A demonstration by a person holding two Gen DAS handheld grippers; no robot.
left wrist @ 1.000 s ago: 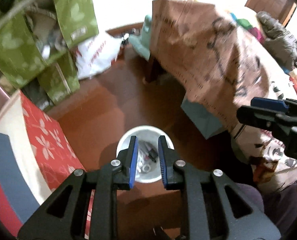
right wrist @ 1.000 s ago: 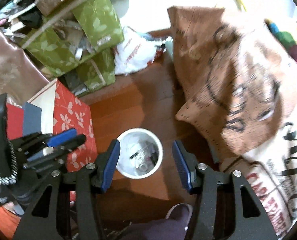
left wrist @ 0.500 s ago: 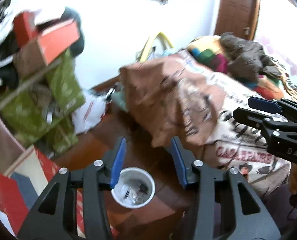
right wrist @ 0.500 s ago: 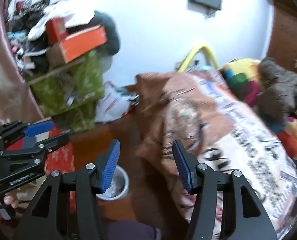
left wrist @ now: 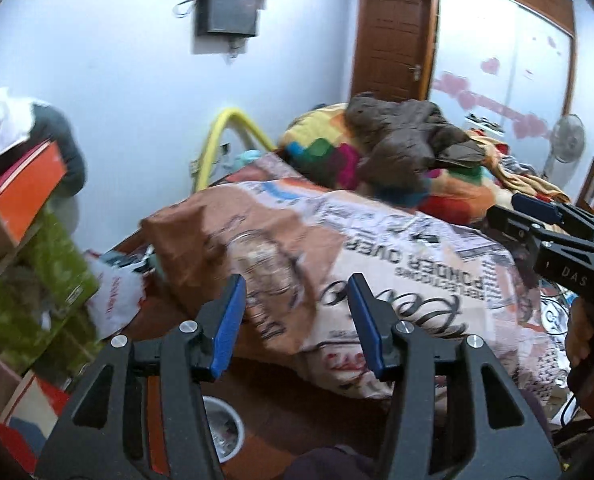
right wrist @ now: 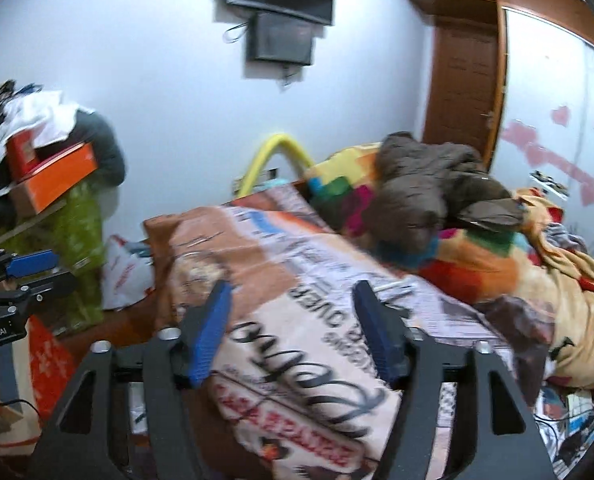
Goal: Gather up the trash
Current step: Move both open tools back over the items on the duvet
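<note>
Both grippers rose; bin (left wrist: pixel 221 428) sits below left jaws.

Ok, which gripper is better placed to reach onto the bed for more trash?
Probably right: the right gripper is over the bedspread; the left gripper sits at its edge, above the bin. Both jaws just opened wider, empty.

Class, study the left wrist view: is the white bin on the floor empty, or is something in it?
Not empty. The white bin stands upright on the floor, and pale and dark scraps show inside its rim; the gripper arm hides part of it.

Both wrist views face bed (left wrist: pixel 397 248), angled down, sharing it.
</note>
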